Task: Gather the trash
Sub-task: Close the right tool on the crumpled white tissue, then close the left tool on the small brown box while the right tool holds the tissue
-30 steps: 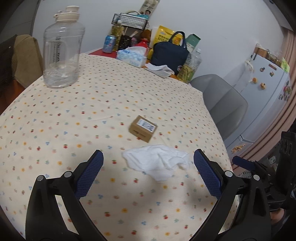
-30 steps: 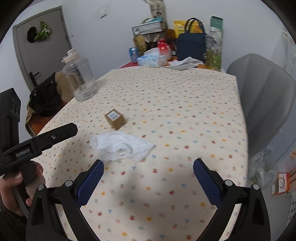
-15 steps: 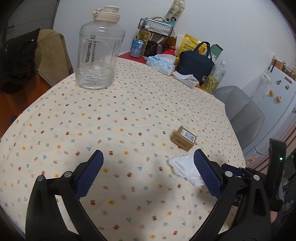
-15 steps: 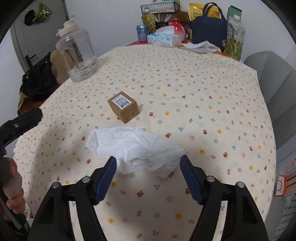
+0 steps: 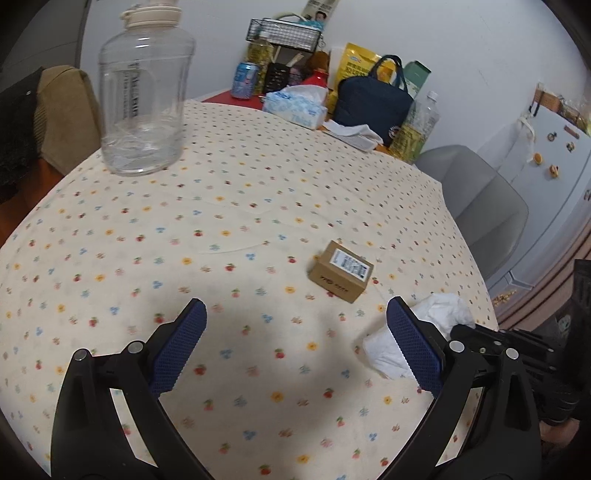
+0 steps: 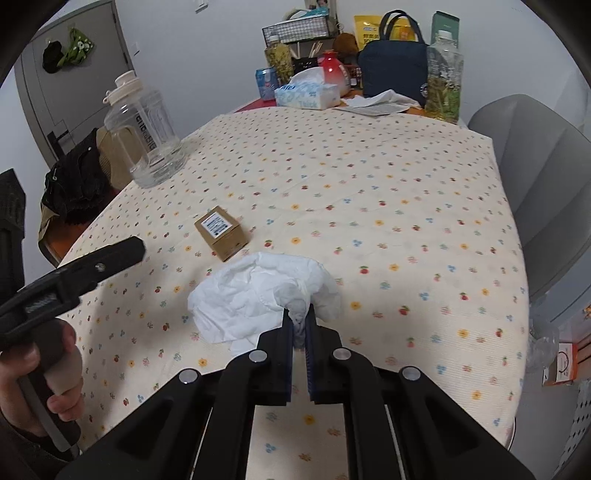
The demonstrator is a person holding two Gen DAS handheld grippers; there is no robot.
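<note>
We note a table [image 6: 424, 206] under a cream cloth printed with small fruits and flowers. A grey chair [image 6: 543, 177] stands at its right edge, and a white fridge [image 5: 543, 147] with magnets shows beyond it in the left wrist view. On the table's left side stands a large clear water jug [image 6: 147, 136] with a cream cap; its dark lettering is too blurred for us to read. At the far end we record a dark blue bag [image 6: 395, 66], a wire basket [image 6: 295, 29], a clear bottle [image 6: 443, 77], a yellow packet [image 6: 369, 26], a tissue box [image 6: 306, 94] printed "Thick", a red pot [image 6: 332, 70] and a blue can [image 6: 266, 83].

The crumpled white tissue [image 6: 258, 299] lies near the table's front edge. The right gripper [image 6: 299, 332] is clenched on its near part. Just beyond the tissue sits a small brown cardboard box [image 6: 221, 232] with a white barcode label on top; we cannot read the print.

The left gripper [image 5: 295, 347] hangs over bare cloth with its jaws spread wide, gripping nothing. The box lies ahead of it and the tissue just beside its right finger.
</note>
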